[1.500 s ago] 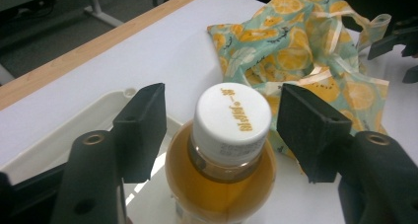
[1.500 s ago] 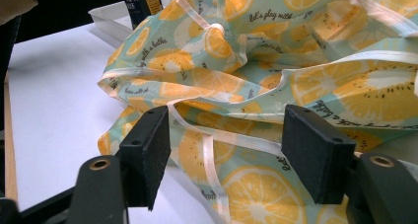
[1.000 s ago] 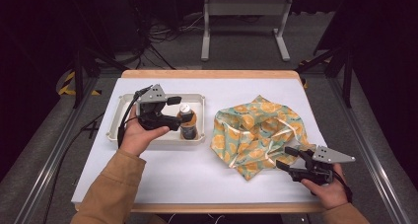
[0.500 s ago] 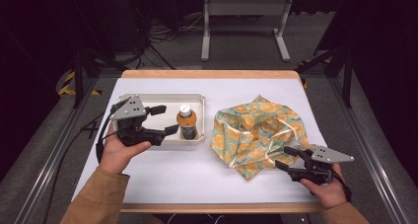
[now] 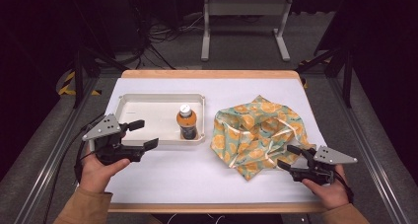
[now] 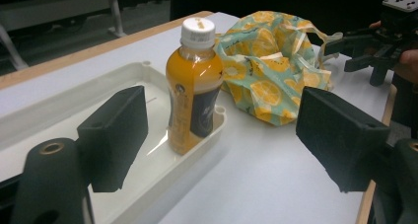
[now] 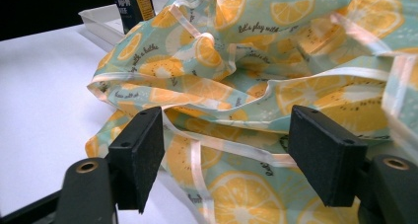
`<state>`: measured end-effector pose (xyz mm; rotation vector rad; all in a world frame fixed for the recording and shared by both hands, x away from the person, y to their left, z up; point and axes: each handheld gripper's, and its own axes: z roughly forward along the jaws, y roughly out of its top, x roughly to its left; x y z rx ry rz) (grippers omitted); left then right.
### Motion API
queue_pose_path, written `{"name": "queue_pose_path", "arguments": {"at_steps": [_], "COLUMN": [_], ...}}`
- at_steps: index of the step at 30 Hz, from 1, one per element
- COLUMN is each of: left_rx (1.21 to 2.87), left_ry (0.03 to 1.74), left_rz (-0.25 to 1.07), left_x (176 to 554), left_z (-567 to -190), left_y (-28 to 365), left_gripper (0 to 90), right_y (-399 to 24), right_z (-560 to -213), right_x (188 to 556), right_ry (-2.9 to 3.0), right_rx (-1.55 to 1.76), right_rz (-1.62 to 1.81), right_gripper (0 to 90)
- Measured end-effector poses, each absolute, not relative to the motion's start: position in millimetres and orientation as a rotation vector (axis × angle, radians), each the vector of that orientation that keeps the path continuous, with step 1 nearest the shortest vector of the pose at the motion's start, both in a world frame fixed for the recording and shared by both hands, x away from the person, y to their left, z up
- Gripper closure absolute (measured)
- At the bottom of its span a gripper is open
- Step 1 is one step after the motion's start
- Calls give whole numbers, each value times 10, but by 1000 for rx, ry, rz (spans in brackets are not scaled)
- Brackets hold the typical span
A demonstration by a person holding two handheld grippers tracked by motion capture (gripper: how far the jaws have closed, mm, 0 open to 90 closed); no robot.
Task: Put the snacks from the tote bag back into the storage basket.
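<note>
An orange juice bottle with a white cap stands upright at the right end of the white tray. My left gripper hovers at the tray's front left, apart from the bottle. It is open, its jaws have just been opening, and nothing is between them. A crumpled lemon-print bag lies to the right of the tray. My right gripper is at the bag's near right edge. It is open and its jaws have also just been opening. The bag's fabric lies between its pads, unpressed.
The white table top has a wooden edge at the far side. Metal rails run along both sides of the table. A metal frame and cables stand on the dark floor beyond it.
My left gripper has drawn away from the bottle, leftward and toward the person, and the bottle stays upright in the tray. The right gripper and the bag have kept their places.
</note>
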<state>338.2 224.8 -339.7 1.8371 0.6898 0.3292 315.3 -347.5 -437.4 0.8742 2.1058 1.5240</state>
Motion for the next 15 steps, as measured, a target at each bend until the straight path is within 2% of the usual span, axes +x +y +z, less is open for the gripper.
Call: {"name": "queue_pose_path", "arguments": {"at_steps": [7, 15], "left_rx": [1794, 1776], "left_ry": [703, 734], "left_rz": [327, 327], "left_x": [3320, 3273], "left_z": [-3538, -3740], "left_y": [2297, 2364], "left_gripper": [136, 122], "right_y": [-3498, -3516], "right_z": [-4331, -4324], "right_x": [3145, 3132], "right_ry": [2115, 2105], "right_rx": [786, 783], "right_rz": [1471, 1495], "right_gripper": [310, 310]}}
